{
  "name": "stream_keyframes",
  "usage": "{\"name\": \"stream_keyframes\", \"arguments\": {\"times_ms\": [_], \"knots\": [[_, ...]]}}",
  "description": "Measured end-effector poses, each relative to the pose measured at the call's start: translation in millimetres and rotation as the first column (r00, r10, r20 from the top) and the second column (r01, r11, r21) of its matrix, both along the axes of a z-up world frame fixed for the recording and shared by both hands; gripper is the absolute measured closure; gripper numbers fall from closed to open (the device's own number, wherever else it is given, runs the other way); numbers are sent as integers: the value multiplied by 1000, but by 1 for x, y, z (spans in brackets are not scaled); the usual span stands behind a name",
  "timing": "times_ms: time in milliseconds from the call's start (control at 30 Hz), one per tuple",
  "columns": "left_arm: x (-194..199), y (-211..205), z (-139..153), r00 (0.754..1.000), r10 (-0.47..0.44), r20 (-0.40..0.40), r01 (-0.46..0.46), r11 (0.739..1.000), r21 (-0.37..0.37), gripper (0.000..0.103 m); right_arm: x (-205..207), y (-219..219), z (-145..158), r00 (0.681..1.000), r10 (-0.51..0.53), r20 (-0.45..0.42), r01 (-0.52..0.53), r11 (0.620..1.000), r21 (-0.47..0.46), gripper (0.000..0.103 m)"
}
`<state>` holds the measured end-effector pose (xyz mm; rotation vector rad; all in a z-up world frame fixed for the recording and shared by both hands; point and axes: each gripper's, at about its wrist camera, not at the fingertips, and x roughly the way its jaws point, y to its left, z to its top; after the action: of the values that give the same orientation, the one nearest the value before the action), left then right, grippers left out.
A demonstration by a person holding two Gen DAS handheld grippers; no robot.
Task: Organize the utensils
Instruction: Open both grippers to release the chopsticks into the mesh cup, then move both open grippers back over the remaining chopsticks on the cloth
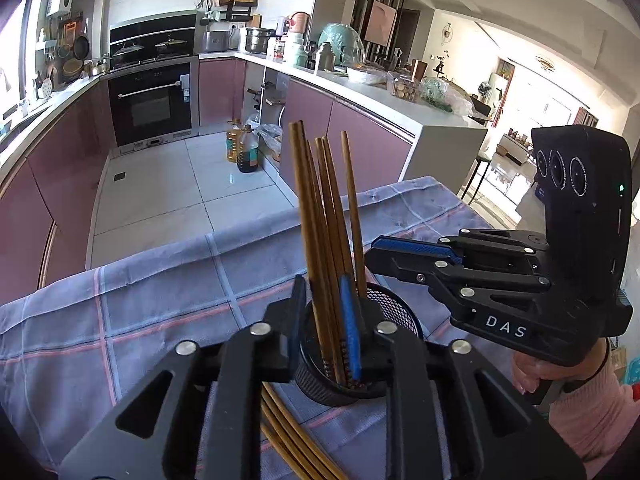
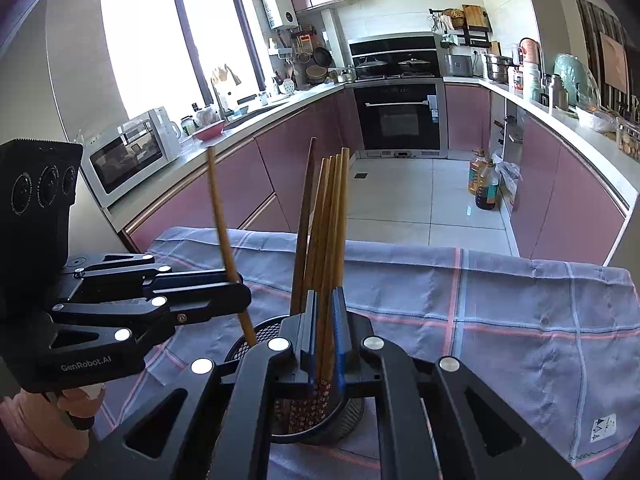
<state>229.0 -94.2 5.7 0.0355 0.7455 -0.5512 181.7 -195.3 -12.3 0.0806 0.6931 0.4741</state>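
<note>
A black mesh cup [image 1: 394, 308] stands on the checked cloth and shows in the right wrist view [image 2: 260, 334] too. My left gripper [image 1: 326, 322] is shut on a bundle of brown chopsticks [image 1: 320, 208], upright with their lower ends in the cup. My right gripper [image 2: 325, 326] is shut on several chopsticks [image 2: 330, 220], also standing in the cup. One lone chopstick [image 2: 224, 232] leans in the cup behind the left gripper [image 2: 240, 296]. The right gripper [image 1: 374, 252] shows from the side, just right of the bundle.
More loose chopsticks [image 1: 288, 436] lie on the blue checked cloth [image 1: 160, 312] under my left gripper. The table's far edge [image 2: 440, 250] drops to the kitchen floor. Oil bottles [image 2: 484, 182] stand on the floor by the pink cabinets.
</note>
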Motion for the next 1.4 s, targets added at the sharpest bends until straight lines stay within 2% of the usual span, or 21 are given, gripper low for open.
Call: {"name": "stream_keyframes", "arguments": {"times_ms": [67,167,233,267,400,467,600,667,900,1133,1400], "knots": [[0,-1,-4,1000,11,8,-11,1000,16,79,-1,-3,0,1000,-6,-1,6,1000,8,83],[-2,4,-10,1000,29,1,-29,1000,9,78,-4,-5,-1,1000,-9,4,9,1000,18,80],[-5,11,-12,999,52,10,-52,999,-2,78,-8,-6,1,1000,-13,19,13,1000,21,70],[-9,16,-12,997,69,24,-69,998,-8,76,-12,-7,2,999,-15,31,14,1000,23,68],[-33,34,-9,986,125,108,-123,992,-26,62,-30,-7,6,997,6,73,-8,999,36,64],[-48,43,-8,980,139,141,-136,990,-36,55,-44,-7,9,994,22,104,-26,999,37,52],[-76,62,-15,967,172,190,-170,985,-29,40,-76,-3,8,985,80,151,-87,995,40,44],[-88,69,-23,964,185,191,-186,982,-11,37,-88,1,3,982,114,150,-121,992,43,38],[-108,86,-66,974,208,86,-212,977,40,36,-101,28,-40,985,174,10,-174,985,10,38],[-117,88,-109,975,221,-12,-220,972,79,36,-99,49,-78,981,161,-106,-162,987,-2,51],[-114,75,-127,976,206,-68,-198,974,107,36,-101,58,-94,975,153,-161,-157,988,-12,61]]}}
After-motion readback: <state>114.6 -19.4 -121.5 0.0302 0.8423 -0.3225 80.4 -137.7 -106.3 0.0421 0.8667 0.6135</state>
